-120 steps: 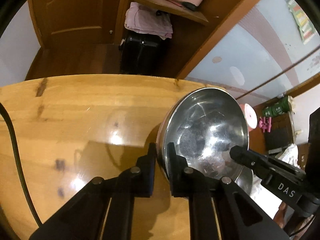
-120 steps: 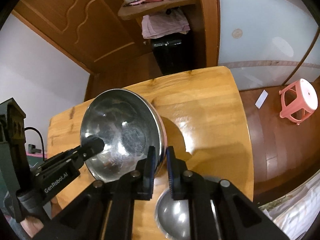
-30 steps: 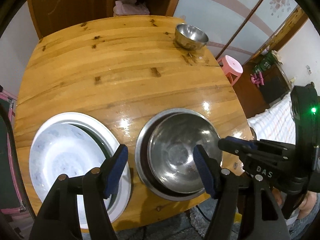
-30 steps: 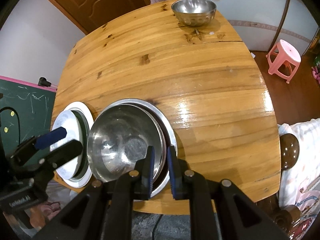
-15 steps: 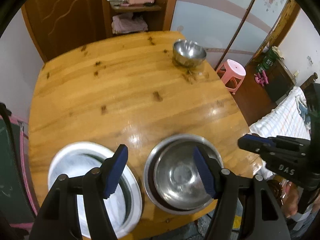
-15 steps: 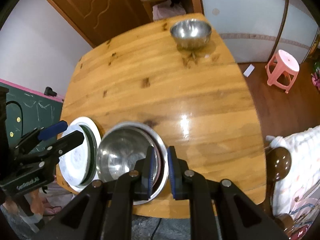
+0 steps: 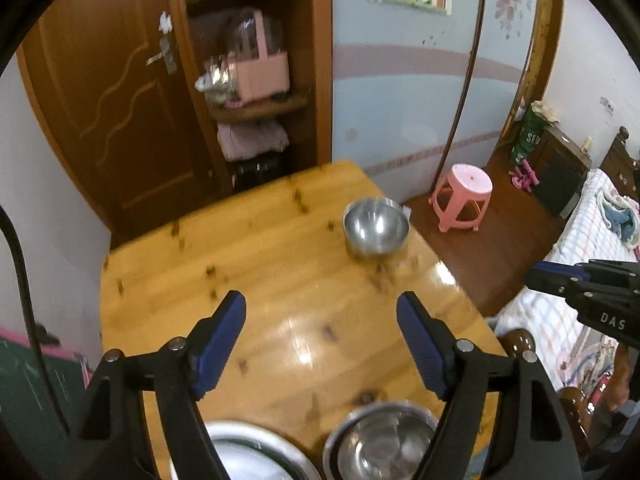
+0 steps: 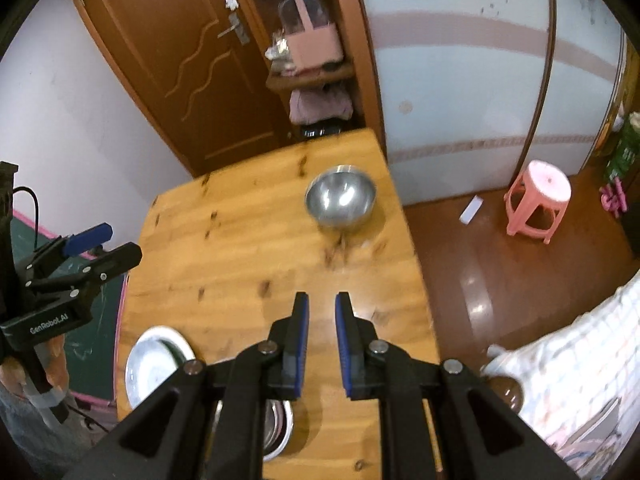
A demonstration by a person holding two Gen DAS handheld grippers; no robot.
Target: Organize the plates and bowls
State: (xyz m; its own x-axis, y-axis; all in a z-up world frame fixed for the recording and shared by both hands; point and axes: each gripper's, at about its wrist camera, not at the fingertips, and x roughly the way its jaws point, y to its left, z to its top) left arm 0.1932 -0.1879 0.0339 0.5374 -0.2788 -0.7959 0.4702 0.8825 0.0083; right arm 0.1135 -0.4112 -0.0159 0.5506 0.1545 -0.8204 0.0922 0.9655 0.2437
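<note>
Raised well clear of the wooden table since a second ago, with far more of the room now on show. Dropped to the bottom edge of the left wrist view: the stacked steel bowls, one nested inside a larger one, sitting at the table's near edge. Just to their left, touching or nearly so: a white plate, cut off by the frame.

Left gripper: spread wide, having just been opening further, with nothing between the blue pads, only bare tabletop below. Right gripper: drawn almost together with just a narrow slit between its pads, holding nothing, hanging above the table's near half. Largely hidden behind its black fingers in the right wrist view: the stacked bowls, only a sliver of rim showing.

Alone near the far right corner of the table, well apart from the stack: a small steel bowl, upright and empty, slightly blurred.

On the brown floor beyond that corner: a pink plastic stool. Behind the table: a brown wooden door and an open shelf carrying a pink box. At the right edge: part of a bed with a checked cover.
</note>
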